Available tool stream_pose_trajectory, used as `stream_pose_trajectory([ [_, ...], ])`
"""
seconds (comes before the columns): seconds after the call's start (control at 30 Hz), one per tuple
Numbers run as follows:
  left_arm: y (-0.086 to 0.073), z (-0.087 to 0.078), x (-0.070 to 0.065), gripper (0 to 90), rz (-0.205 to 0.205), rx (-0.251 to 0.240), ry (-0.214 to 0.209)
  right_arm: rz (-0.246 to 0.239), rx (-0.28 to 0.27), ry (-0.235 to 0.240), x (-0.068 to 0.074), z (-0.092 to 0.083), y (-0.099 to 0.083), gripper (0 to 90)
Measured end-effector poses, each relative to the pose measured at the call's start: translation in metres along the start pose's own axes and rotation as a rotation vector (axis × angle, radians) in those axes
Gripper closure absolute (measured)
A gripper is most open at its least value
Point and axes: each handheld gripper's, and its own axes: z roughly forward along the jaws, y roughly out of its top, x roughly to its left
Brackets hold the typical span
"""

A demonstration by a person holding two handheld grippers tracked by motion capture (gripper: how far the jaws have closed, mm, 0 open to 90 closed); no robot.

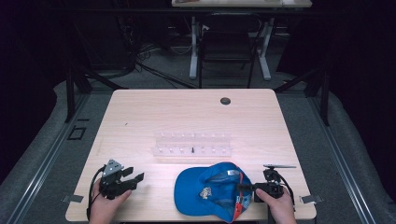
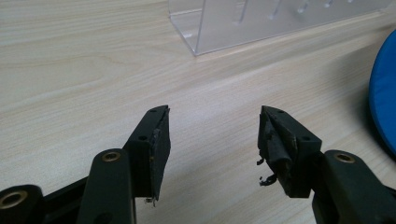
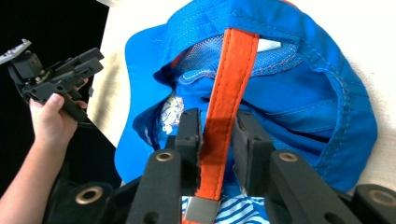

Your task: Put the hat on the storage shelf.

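A blue cap (image 1: 205, 189) lies upside down near the table's front edge, its inside facing up (image 3: 299, 93). An orange strap (image 3: 233, 70) runs across its back opening. My right gripper (image 3: 217, 116) comes in from the cap's right side (image 1: 243, 186), and its two black pads press on the strap from either side. My left gripper (image 1: 133, 179) rests on the table to the left of the cap, held in a hand. Its jaws stand wide apart (image 2: 214, 112) with bare wood between them. The cap's blue edge (image 2: 385, 93) lies to the right of those jaws.
A clear plastic rack (image 1: 192, 144) with rows of small pegs stands mid-table behind the cap, one black peg (image 1: 193, 150) in it; its corner (image 2: 261, 23) lies ahead of the left jaws. A dark grommet (image 1: 225, 101) sits near the far edge. A chair (image 1: 229, 42) stands beyond.
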Motion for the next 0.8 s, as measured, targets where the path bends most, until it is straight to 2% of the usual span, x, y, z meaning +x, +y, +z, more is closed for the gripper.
stream_pose_trajectory([
  [0.1,0.0,0.0,0.0,44.1,-0.001,0.0,-0.001,-0.004,0.008,0.001,-0.001,-0.001,0.0,75.2],
  [0.23,0.0,0.0,-0.001,44.2,0.001,0.002,-0.002,0.014,-0.02,-0.009,0.0,-0.003,0.0,75.4],
  [0.4,0.0,0.0,-0.002,44.2,0.001,-0.003,0.0,0.04,-0.019,-0.021,0.002,-0.008,0.005,77.2],
  [0.5,0.0,0.0,-0.002,44.3,0.004,-0.001,0.0,0.031,0.006,-0.026,0.002,-0.011,0.007,77.4],
  [0.6,0.0,0.0,-0.002,44.3,0.004,-0.001,0.0,0.048,0.007,-0.046,0.005,-0.013,0.009,77.6],
  [0.63,0.0,0.0,-0.002,44.3,0.004,-0.002,0.0,0.035,0.015,-0.06,0.005,-0.014,0.01,77.7],
  [0.73,0.0,0.0,-0.002,44.3,0.004,-0.002,0.0,0.043,0.02,-0.084,0.009,-0.016,0.013,77.8],
  [0.8,0.0,0.0,-0.003,44.4,0.004,-0.004,0.0,0.032,0.051,-0.113,0.015,-0.02,0.02,77.9],
])
